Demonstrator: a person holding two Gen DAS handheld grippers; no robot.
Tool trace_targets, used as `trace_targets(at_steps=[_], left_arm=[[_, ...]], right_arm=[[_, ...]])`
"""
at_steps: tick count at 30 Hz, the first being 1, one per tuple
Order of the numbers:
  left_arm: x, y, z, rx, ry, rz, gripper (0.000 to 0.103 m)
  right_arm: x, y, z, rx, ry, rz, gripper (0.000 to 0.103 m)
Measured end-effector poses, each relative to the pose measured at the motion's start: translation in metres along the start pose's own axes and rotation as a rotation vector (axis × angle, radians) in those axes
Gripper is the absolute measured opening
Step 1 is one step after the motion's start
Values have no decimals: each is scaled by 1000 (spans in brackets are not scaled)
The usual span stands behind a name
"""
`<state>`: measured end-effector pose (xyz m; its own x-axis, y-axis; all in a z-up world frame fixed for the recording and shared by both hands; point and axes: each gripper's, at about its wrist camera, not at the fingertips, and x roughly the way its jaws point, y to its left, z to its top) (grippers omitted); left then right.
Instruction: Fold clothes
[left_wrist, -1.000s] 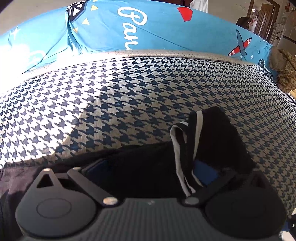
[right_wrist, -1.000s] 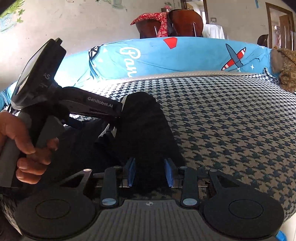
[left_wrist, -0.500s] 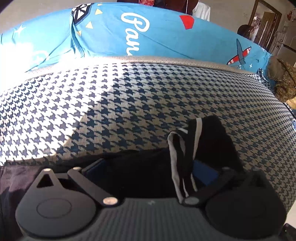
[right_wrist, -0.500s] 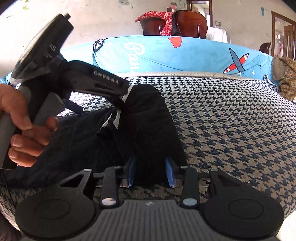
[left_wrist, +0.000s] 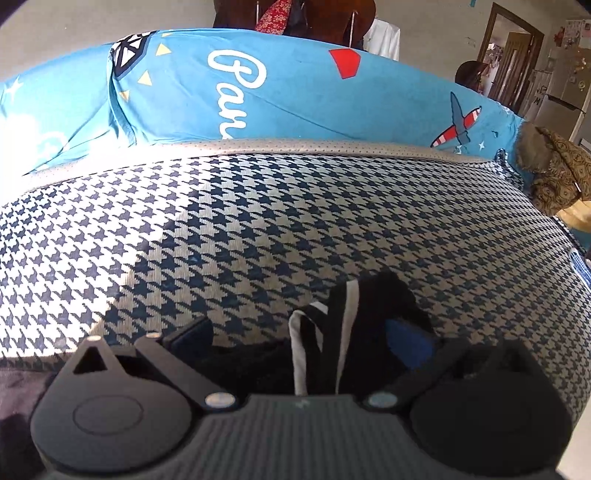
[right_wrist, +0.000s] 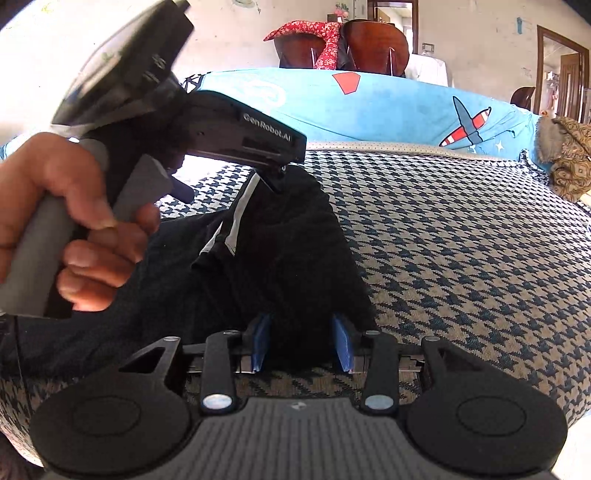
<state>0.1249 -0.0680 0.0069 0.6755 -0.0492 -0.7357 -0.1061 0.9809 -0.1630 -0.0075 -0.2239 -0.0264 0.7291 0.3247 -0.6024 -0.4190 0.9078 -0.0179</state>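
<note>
Black garment (right_wrist: 280, 251) between both parted hand-held grippers, left (left_wrist: 299, 332) and right (right_wrist: 301, 343); "GenRobot.AI" on left housing.

Hard sunlight from the left blows out the houndstooth cover (left_wrist: 258, 221), fisheye edges bend, and the near left hand (right_wrist: 70, 229) blurs.

- My black garment (right_wrist: 280, 236) has white stripes along one edge.
- The cushion (left_wrist: 295, 229) under it is navy-and-cream houndstooth.
- Behind it, the bright blue cloth (left_wrist: 280, 99) shows white lettering and a red-striped plane.
- My right gripper (right_wrist: 303, 343) has blue pads.
</note>
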Motion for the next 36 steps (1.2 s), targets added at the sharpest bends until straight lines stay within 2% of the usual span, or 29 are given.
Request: trace_targets(at_steps=[5,13,17,21,24,30,34,36], left_arm=[[24,12,-1,-56,57,27,103],[37,10,-2,-36,54,56,103],[36,11,-4,-35,52,48,103],[32,16,-3,-48,56,30,103],[27,17,-2,-49,54,35,103],[13,14,-3,-23,43,52,103],[4,14,-5,-5,47,52,103],[-2,16,-8,3,45,55,103]], right_arm=[[0,1,0,5,1,1,43],[-5,4,-4,3,-7,3,44],[-9,7,-6,-27,-8,-3,44],[-20,-3,1,43,-30,29,42],[-25,-2,5,36,-81,28,41],[-24,11,4,-13,-102,83,39],[-4,13,1,6,9,146,41],[0,12,0,15,16,137,41]])
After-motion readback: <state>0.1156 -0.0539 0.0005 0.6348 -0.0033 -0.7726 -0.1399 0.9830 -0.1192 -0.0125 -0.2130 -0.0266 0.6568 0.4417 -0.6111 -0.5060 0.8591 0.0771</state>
